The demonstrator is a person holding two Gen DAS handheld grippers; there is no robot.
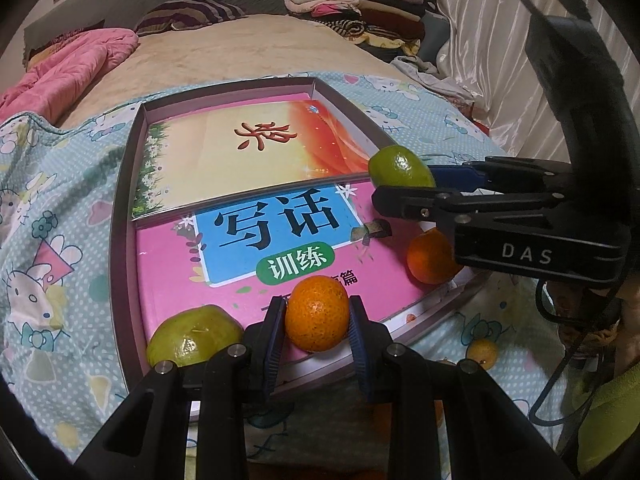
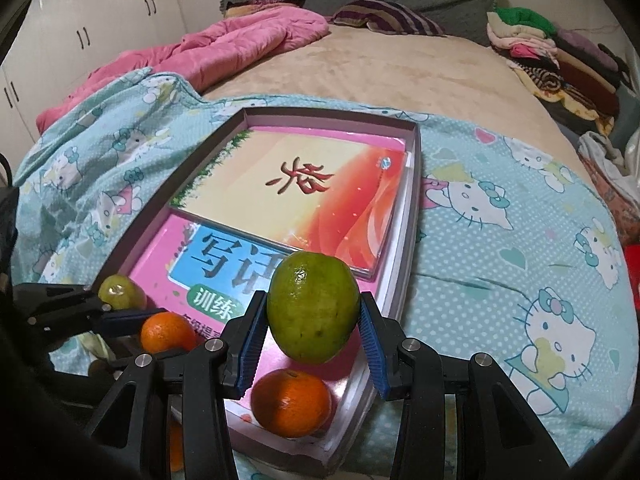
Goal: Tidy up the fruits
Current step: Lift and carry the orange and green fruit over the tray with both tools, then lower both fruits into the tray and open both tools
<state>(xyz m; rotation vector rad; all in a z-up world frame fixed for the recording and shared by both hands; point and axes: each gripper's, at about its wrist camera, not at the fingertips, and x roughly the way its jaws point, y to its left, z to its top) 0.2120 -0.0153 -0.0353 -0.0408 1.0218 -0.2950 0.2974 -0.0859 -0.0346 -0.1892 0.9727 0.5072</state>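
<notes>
Left gripper [image 1: 317,322] clamped on an orange [image 1: 317,313], blue pads pressed against both its sides, fruit held just above the near edge of the pink book [image 1: 240,276]. Right gripper [image 2: 314,334] closed on a green fruit [image 2: 313,307], pads touching its left and right flanks, raised over the same book's right side. In the left wrist view, right gripper [image 1: 404,188] seen side-on with that green fruit [image 1: 400,168] at its tip, above the tray's right edge.

Shallow grey tray [image 1: 120,216] resting on a Hello Kitty sheet [image 1: 48,208] across the bed [image 1: 240,52]. Inside it, the pink book toward the near end and an orange-and-cream book [image 1: 256,152] lying over its far part.

On the pink book: a second green fruit [image 1: 194,335] at the near left corner, just beside the left gripper's finger [image 1: 272,332]; a second orange [image 1: 430,256] at the near right corner, partly hidden under the right gripper body. In the right wrist view, that orange [image 2: 291,402] directly below the held green fruit, and the left gripper's orange [image 2: 167,333] to the left, near the other green fruit [image 2: 120,292].

Small yellow fruit [image 1: 483,354] on the sheet, outside the tray, off its near right corner.

Pink quilt [image 2: 240,40], striped pillow [image 2: 384,16] and a stack of folded clothes [image 2: 536,40] at the far end of the bed
</notes>
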